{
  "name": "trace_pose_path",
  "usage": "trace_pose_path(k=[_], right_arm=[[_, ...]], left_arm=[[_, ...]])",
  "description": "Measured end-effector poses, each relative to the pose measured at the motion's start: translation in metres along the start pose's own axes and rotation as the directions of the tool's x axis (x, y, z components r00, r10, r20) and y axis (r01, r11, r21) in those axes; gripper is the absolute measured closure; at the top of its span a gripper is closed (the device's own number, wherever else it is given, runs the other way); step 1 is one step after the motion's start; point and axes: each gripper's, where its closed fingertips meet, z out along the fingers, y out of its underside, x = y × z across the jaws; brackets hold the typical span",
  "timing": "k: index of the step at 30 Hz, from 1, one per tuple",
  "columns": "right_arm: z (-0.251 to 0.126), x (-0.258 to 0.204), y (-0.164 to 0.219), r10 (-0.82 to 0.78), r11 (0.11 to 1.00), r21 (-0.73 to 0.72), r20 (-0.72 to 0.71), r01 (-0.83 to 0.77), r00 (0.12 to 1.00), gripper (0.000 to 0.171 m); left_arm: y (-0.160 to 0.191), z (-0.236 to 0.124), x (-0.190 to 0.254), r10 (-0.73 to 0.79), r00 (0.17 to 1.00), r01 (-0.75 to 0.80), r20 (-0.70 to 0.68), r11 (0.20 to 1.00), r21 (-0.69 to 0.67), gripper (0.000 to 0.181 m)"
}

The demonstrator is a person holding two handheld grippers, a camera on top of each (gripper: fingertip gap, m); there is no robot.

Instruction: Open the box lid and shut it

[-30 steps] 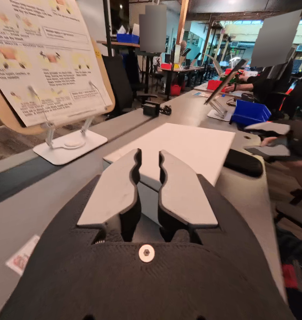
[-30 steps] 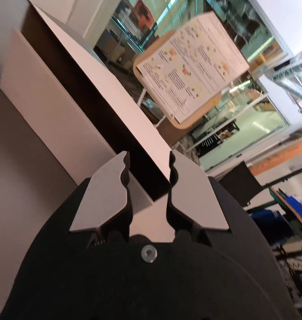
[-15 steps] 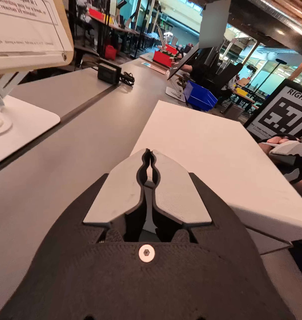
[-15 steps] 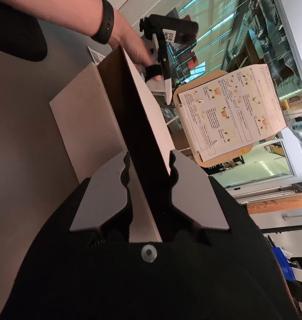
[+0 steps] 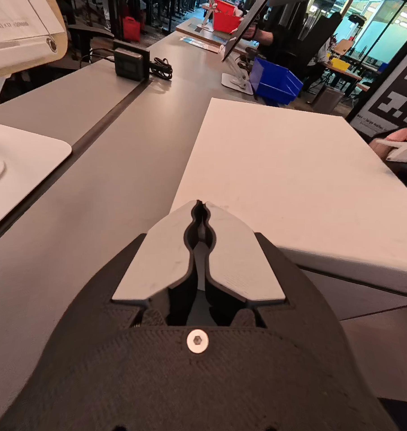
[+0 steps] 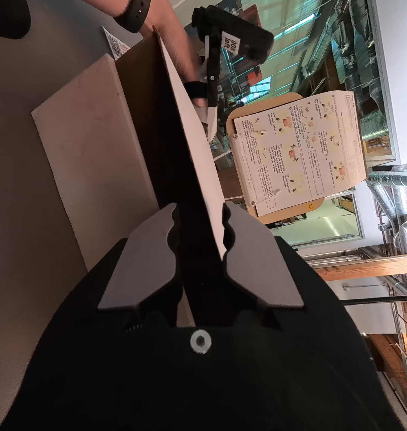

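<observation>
A flat white box (image 5: 361, 300) lies on the grey table (image 5: 92, 186). Its white lid (image 5: 279, 175) is lifted a little, with a dark gap under its front edge. My left gripper (image 5: 201, 204) is shut on the lid's near left edge. In the right wrist view the lid (image 6: 193, 130) runs edge-on between my right gripper's (image 6: 201, 206) spread fingers and touches one of them. The box's pale wall (image 6: 92, 151) is beside it. The left gripper (image 6: 211, 121) and a hand show at the lid's far side. The right gripper (image 5: 398, 151) shows at the lid's right edge.
A document stand with an instruction sheet (image 5: 18, 28) has its white foot (image 5: 22, 158) at the left. A black power adapter (image 5: 131, 63) with cable, a tablet stand (image 5: 235, 79) and a blue bin (image 5: 277, 84) sit farther back. A black-and-white marker board (image 5: 396, 100) stands at the right.
My left gripper has moved in and shut on the lid's left edge. The lid's front has risen off the box. My right gripper's fingers still straddle the lid's edge.
</observation>
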Motion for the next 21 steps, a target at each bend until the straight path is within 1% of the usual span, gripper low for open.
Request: trace_pose_path(k=[2, 5, 12, 16, 21], right_arm=[[-0.001, 0.004, -0.001, -0.013, 1.000, 0.003, -0.005, 0.013, 1.000, 0.140], [-0.002, 0.013, -0.005, -0.026, 1.000, 0.018, -0.010, 0.026, 1.000, 0.149], [0.001, 0.022, -0.011, -0.077, 0.997, 0.010, 0.029, 0.077, 0.997, 0.150], [0.002, 0.030, -0.010, -0.144, 0.990, -0.014, 0.011, 0.144, 0.990, 0.158], [0.002, 0.031, -0.008, -0.097, 0.995, -0.006, 0.073, 0.097, 0.993, 0.168]], left_arm=[[0.001, -0.001, -0.001, -0.014, 1.000, 0.014, -0.005, 1.000, 0.005, 0.181], [0.001, -0.001, -0.001, -0.020, 1.000, 0.020, -0.008, 1.000, 0.017, 0.181], [0.001, -0.002, -0.003, -0.027, 1.000, 0.027, 0.000, 0.999, 0.037, 0.181], [-0.001, 0.000, -0.001, -0.034, 0.999, 0.035, -0.015, 0.998, 0.053, 0.181], [-0.002, 0.002, 0.001, -0.035, 0.999, 0.036, -0.016, 0.997, 0.062, 0.181]])
